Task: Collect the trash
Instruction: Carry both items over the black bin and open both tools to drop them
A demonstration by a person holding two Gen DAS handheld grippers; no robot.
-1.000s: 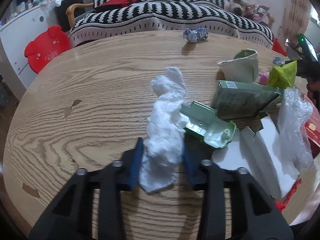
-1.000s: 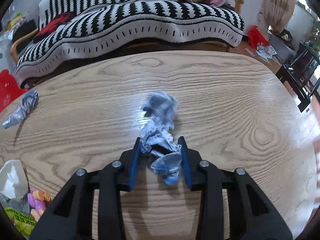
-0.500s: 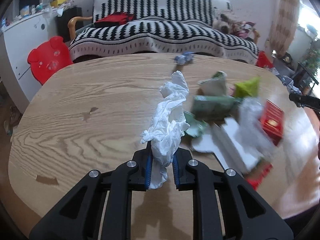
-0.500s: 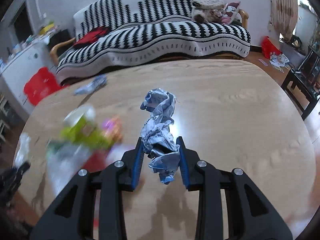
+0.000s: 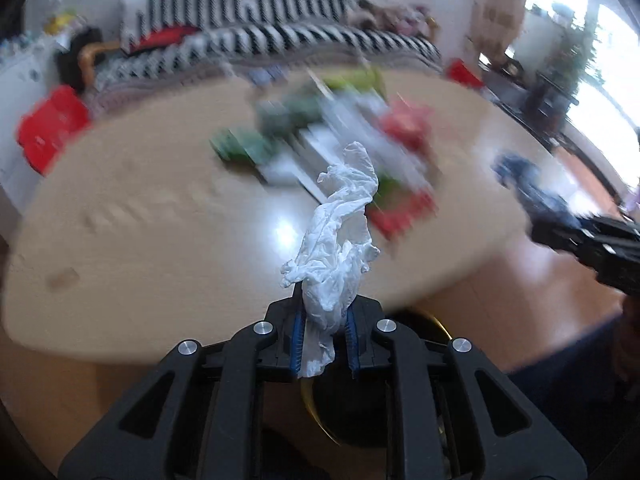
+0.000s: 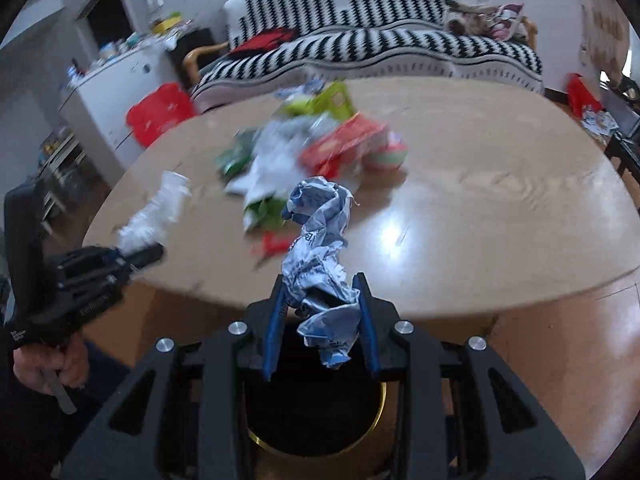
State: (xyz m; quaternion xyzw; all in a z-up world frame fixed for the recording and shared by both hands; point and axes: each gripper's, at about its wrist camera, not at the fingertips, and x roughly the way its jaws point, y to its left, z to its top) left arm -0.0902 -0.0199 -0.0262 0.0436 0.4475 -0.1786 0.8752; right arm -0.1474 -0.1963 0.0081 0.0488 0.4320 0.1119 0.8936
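Note:
My left gripper (image 5: 323,336) is shut on a crumpled white tissue (image 5: 340,236) and holds it off the table's near edge, above a dark round bin with a gold rim (image 5: 310,404). My right gripper (image 6: 322,320) is shut on a crumpled blue-and-white paper (image 6: 320,256), also held over the bin (image 6: 316,412). In the right wrist view the left gripper (image 6: 132,258) with its tissue (image 6: 160,208) shows at the left. In the left wrist view the right gripper (image 5: 560,220) shows at the right.
A heap of blurred trash, green, red and white packaging (image 6: 304,152), lies on the round wooden table (image 6: 480,184). A black-and-white striped sofa (image 6: 380,52) stands behind it. A red stool (image 6: 160,114) and white cabinet (image 6: 108,96) stand left.
Both grippers closed on their pieces, lifted them off the table and pulled back past the near edge, over the bin. Both views are blurred from moving.

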